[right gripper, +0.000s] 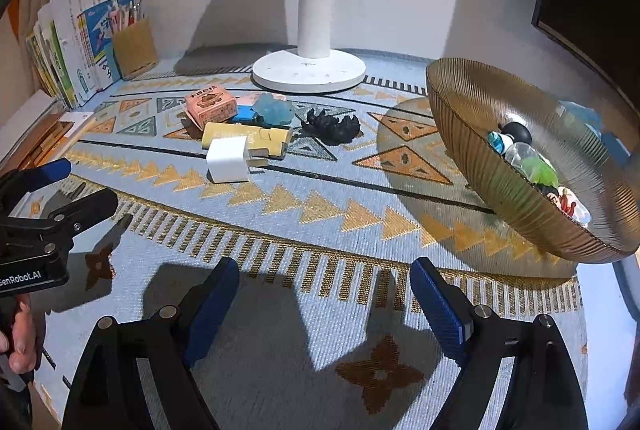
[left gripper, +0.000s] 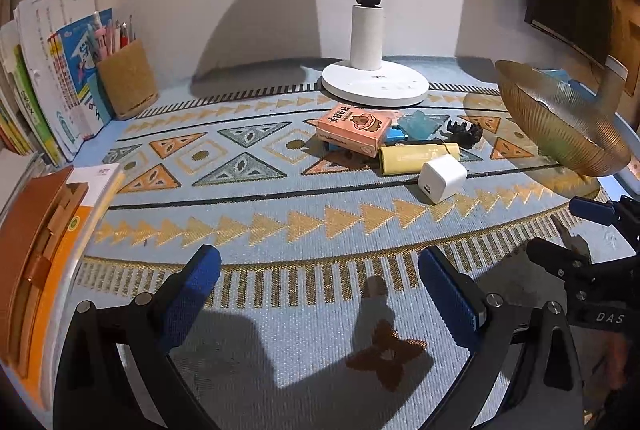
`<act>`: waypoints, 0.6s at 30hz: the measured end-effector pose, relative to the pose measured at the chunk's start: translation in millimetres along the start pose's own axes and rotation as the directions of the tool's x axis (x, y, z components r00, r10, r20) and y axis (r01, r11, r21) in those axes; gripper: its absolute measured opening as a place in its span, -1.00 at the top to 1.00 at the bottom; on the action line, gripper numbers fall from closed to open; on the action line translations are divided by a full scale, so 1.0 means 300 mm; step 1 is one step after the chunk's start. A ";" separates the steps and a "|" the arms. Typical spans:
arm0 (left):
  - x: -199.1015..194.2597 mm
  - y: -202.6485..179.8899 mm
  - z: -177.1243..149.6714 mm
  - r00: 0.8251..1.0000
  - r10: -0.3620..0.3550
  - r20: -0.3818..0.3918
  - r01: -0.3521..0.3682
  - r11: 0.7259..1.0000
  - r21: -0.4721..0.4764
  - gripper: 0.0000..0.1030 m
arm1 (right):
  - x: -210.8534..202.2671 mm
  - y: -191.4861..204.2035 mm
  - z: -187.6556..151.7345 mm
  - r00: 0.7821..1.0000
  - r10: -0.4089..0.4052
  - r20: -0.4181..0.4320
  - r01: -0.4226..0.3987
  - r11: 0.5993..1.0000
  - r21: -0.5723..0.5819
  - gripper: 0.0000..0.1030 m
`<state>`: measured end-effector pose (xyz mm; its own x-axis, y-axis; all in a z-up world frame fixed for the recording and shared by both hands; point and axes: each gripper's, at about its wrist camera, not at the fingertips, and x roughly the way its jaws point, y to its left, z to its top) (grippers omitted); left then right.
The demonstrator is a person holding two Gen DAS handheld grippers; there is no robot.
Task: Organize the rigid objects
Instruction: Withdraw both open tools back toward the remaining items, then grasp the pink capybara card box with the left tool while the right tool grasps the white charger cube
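Right wrist view, right gripper (right gripper: 324, 298) jaws wide apart, empty, left gripper (left gripper: 320, 286) likewise.

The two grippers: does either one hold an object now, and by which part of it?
Nothing is held. The left gripper and the right gripper are both open and empty above the patterned mat; the white charger lies untouched.

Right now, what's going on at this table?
A person holds a gripper in each hand over the patterned mat; both the left gripper and right gripper are open and empty. A small pile waits near the lamp base: white charger cube, yellow case, pink box, black figurine. The amber glass bowl already holds several small toys.
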<state>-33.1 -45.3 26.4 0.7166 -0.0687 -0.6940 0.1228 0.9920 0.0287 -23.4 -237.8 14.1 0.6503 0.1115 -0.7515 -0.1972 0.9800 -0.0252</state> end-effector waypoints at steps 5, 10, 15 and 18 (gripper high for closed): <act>0.040 0.034 0.044 0.995 -0.077 -0.068 0.076 0.997 -0.027 -0.93 | 0.034 0.000 0.036 0.990 0.112 -0.083 -0.107 0.993 0.059 -0.67; 0.117 0.071 0.219 0.994 -0.090 -0.070 0.090 0.996 0.006 -0.93 | 0.065 0.079 0.120 0.983 0.144 -0.118 -0.137 0.989 0.064 -0.67; 0.287 0.034 0.295 0.980 -0.126 -0.155 0.136 0.989 0.057 -0.93 | 0.123 0.141 0.197 0.986 0.136 -0.091 -0.132 0.990 0.046 -0.49; 0.351 0.027 0.308 0.978 -0.116 -0.171 0.128 0.990 0.058 -0.92 | 0.171 0.152 0.218 0.987 0.129 -0.101 -0.126 0.991 0.039 -0.13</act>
<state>106.8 -54.4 19.8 0.5697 -0.1645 -0.8052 0.2529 0.9673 -0.0187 49.1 -176.6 17.5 0.5423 0.2198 -0.8109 -0.2487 0.9639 0.0950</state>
